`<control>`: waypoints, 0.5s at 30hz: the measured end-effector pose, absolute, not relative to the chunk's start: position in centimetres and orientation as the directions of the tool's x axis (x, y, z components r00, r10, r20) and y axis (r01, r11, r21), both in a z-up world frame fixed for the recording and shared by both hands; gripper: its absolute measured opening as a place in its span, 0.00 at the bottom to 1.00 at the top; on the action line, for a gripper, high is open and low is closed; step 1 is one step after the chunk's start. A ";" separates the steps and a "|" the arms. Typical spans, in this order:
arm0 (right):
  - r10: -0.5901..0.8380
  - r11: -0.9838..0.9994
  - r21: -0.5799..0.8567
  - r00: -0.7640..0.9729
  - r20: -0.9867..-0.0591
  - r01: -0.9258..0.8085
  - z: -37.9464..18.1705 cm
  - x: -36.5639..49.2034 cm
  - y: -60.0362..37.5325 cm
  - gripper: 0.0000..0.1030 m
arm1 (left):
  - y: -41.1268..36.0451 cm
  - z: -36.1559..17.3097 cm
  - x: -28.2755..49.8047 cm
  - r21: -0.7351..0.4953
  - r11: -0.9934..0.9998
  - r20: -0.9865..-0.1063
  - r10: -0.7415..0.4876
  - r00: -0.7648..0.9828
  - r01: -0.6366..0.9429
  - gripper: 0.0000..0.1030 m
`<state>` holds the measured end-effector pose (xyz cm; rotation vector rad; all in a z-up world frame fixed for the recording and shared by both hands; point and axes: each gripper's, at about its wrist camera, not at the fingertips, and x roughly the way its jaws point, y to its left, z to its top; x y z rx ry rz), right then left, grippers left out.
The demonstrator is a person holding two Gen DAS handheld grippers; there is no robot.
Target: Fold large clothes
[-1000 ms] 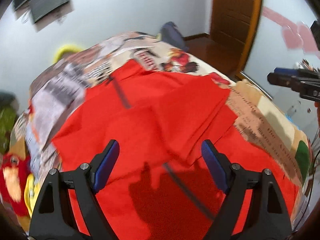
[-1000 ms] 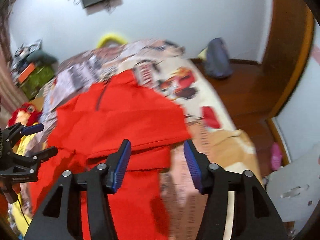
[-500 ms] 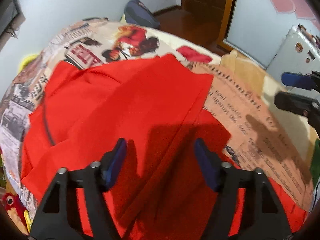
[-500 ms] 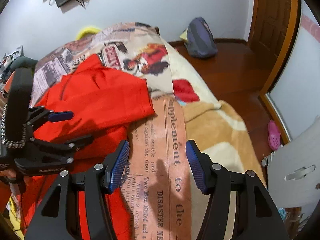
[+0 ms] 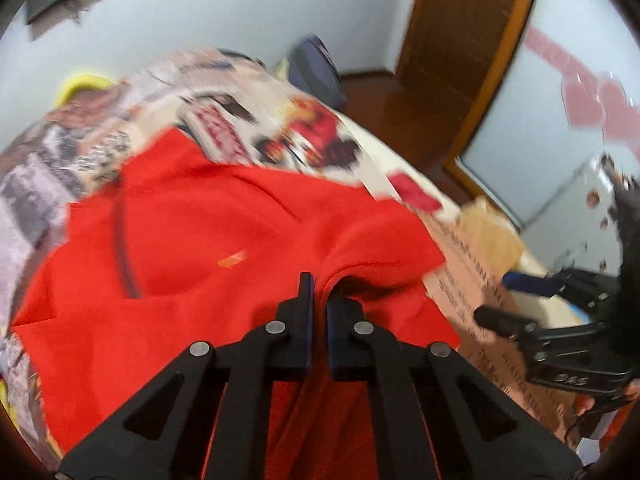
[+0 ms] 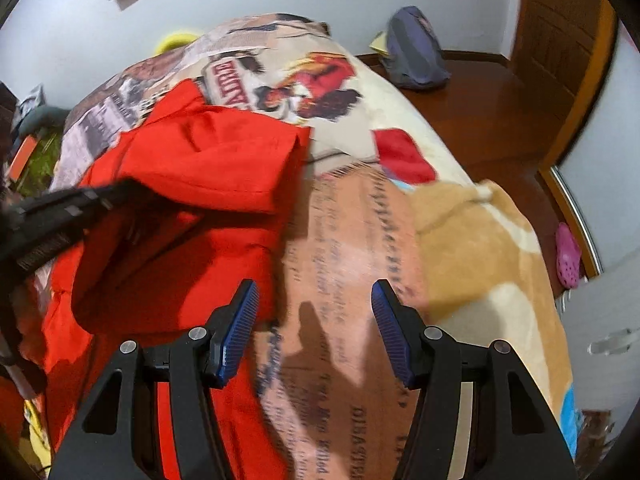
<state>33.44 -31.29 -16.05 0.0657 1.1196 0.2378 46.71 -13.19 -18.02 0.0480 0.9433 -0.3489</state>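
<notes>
Left gripper (image 5: 318,294) pinches a raised fold of red garment (image 5: 192,240), spread on printed blanket (image 6: 352,240); right gripper (image 6: 314,308) spread over blanket, garment at its nine o'clock.

1. newspaper-print blanket (image 6: 352,240) covers the bed, tan patch at its right side.
2. blue-grey backpack (image 6: 416,56) on the wooden floor (image 6: 492,112) against the white wall.
3. pink clog (image 6: 568,256) near the wooden door frame (image 6: 580,80).
4. yellow object (image 5: 82,82) behind the bed, blurred.

1 red garment (image 5: 192,240), 1 printed blanket (image 6: 360,240), 2 grippers, 1 backpack (image 6: 416,56), 1 pink shoe (image 6: 568,256)
</notes>
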 end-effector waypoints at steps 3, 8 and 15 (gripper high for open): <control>0.231 0.968 0.162 0.420 -0.878 -0.193 -15.1 34.2 -29.2 0.53 | -9.6 -14.9 45.6 -0.097 0.961 -0.760 -0.239 0.604 0.257 0.02; 0.296 0.946 0.214 0.381 -0.876 -0.241 -15.5 35.4 -25.5 0.54 | -2.7 -12.2 42.2 -0.106 0.985 -0.720 -0.170 0.673 0.135 0.02; 0.266 0.941 0.193 0.259 -0.928 -0.277 -20.8 35.5 -21.4 0.55 | 6.2 -17.0 37.8 -0.157 0.987 -0.788 -0.112 0.605 -0.023 0.02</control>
